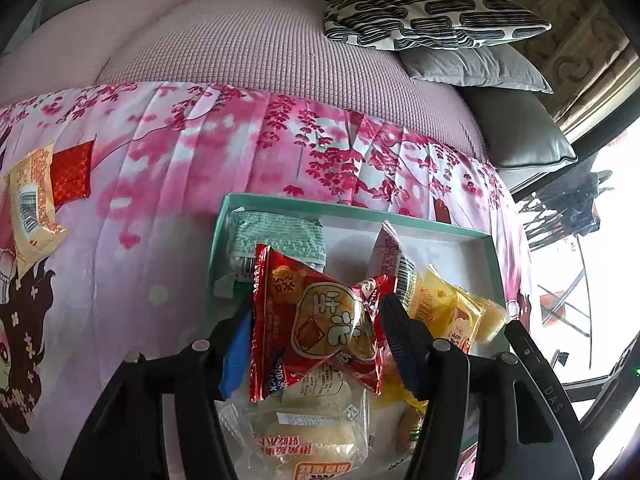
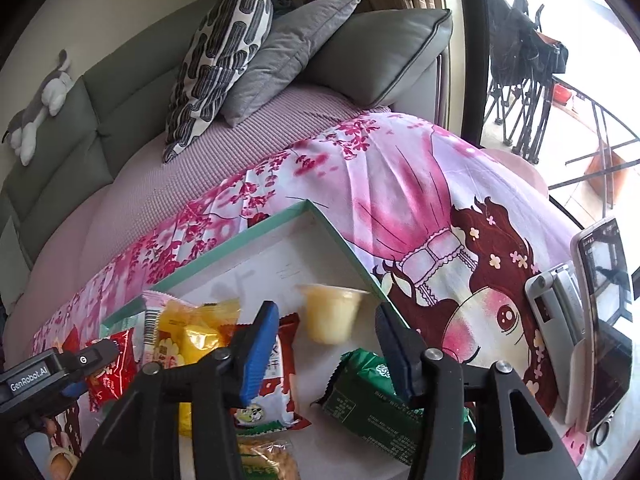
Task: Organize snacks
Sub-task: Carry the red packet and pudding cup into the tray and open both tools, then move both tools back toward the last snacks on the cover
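A teal-rimmed box [image 1: 352, 210] lies on a pink blanket and holds several snacks. In the left wrist view a red snack packet [image 1: 320, 328] lies flat between the fingers of my left gripper [image 1: 316, 308], resting on a clear bread pack [image 1: 308, 432]; the pads do not squeeze it. A green-white packet [image 1: 276, 240] and a yellow packet [image 1: 444, 308] sit beside it. My right gripper [image 2: 326, 310] hangs open over the box [image 2: 240, 244] with nothing in it. Beyond it stands a yellow jelly cup [image 2: 330, 312]. A green packet [image 2: 368, 396] and a red-and-white packet [image 2: 276, 392] lie below its fingers.
Two loose snacks, a pale yellow packet [image 1: 34, 208] and a red packet [image 1: 72, 172], lie on the blanket at the far left. A phone on a stand [image 2: 600, 320] is at the right. Pillows [image 1: 424, 12] are stacked at the back of the sofa.
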The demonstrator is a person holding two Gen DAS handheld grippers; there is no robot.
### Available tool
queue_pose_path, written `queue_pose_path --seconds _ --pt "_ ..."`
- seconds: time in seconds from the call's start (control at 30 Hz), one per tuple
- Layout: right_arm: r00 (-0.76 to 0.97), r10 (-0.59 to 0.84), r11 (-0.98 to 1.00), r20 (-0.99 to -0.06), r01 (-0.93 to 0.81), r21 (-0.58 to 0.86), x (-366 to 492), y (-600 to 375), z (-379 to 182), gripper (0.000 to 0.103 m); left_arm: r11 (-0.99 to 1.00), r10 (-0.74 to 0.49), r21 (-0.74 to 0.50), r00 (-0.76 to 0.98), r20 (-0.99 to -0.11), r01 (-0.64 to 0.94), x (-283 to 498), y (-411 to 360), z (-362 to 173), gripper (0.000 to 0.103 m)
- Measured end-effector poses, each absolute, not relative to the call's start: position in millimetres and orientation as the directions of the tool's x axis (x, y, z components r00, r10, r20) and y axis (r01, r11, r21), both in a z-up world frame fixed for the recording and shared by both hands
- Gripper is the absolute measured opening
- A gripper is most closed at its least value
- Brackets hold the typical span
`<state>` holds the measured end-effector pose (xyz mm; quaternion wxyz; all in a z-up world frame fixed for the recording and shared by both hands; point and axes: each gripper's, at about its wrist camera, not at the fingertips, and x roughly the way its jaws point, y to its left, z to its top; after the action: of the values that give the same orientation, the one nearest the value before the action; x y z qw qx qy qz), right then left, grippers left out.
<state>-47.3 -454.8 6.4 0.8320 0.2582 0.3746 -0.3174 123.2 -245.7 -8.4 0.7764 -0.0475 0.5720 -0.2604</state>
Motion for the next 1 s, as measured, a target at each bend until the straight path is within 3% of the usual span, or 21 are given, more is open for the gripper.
queue_pose_path --seconds 0.1,0.17,0.23,0.4,0.5,1.0 --pt "0.513 -0.334 0.667 -0.791 0.721 0.186 -47.3 -453.3 8.6 0.055 0.858 -0.467 -0.383 0.209 -0.859 0.341 122.8 -241.4 -6.1 0.067" --pt "0.51 -0.332 0.669 -0.794 0.721 0.183 -47.8 -451.8 10.2 0.059 0.857 -0.473 -0.391 0.212 -0.855 0.336 122.6 -237.8 -3.5 0.076" --pt "0.502 -0.334 0.672 -0.798 0.72 0.173 -47.7 -449.8 11.9 0.067 0.859 -0.473 -0.391 0.219 -0.853 0.331 122.3 -234.1 -1.1 0.078" --pt "0.498 -0.337 0.686 -0.799 0.711 0.154 -46.7 -442.4 16.9 0.077 0.864 -0.472 -0.392 0.237 -0.849 0.315 119.5 -222.7 4.8 0.08" --pt "0.499 -0.343 0.699 -0.795 0.702 0.139 -44.8 -435.8 21.2 0.083 0.871 -0.462 -0.376 0.27 -0.845 0.316 116.6 -215.7 10.5 0.089" --pt "0.564 -0.264 0.791 -0.782 0.591 0.16 -12.9 -383.4 34.2 0.099 0.963 -0.258 -0.181 0.497 -0.828 0.197 121.1 -161.6 31.1 0.09"
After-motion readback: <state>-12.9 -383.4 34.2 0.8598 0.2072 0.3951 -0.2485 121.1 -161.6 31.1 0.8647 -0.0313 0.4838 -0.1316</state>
